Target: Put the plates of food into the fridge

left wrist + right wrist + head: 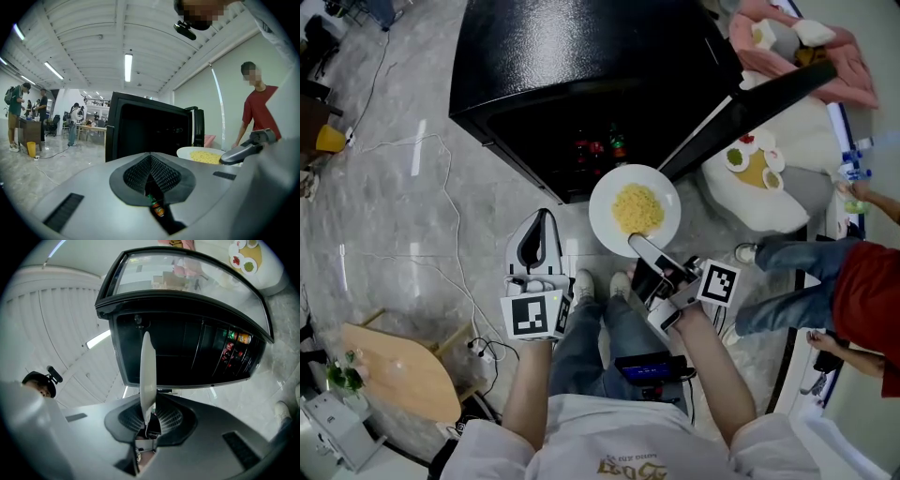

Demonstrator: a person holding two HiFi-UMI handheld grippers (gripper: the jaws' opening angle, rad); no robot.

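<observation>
A white plate of yellow noodles (pixel 635 210) hangs level in front of the open black fridge (pixel 572 56). My right gripper (pixel 637 245) is shut on its near rim. In the right gripper view the plate (pixel 146 371) stands edge-on between the pads, clamped by the right gripper (pixel 147 416), with the fridge's dark inside (pixel 187 352) behind. My left gripper (pixel 543 221) is lower left of the plate, shut and holding nothing. The left gripper (pixel 150 164) points at the fridge (pixel 150 129), with the plate (pixel 202 155) to its right.
The fridge door (pixel 755 98) stands open to the right; bottles (pixel 600 145) sit inside. A white table (pixel 778 202) beyond the door carries another plate of food (pixel 754 161). A person in red (pixel 862 291) stands at right. Cables (pixel 450 216) and a wooden board (pixel 394 366) lie left.
</observation>
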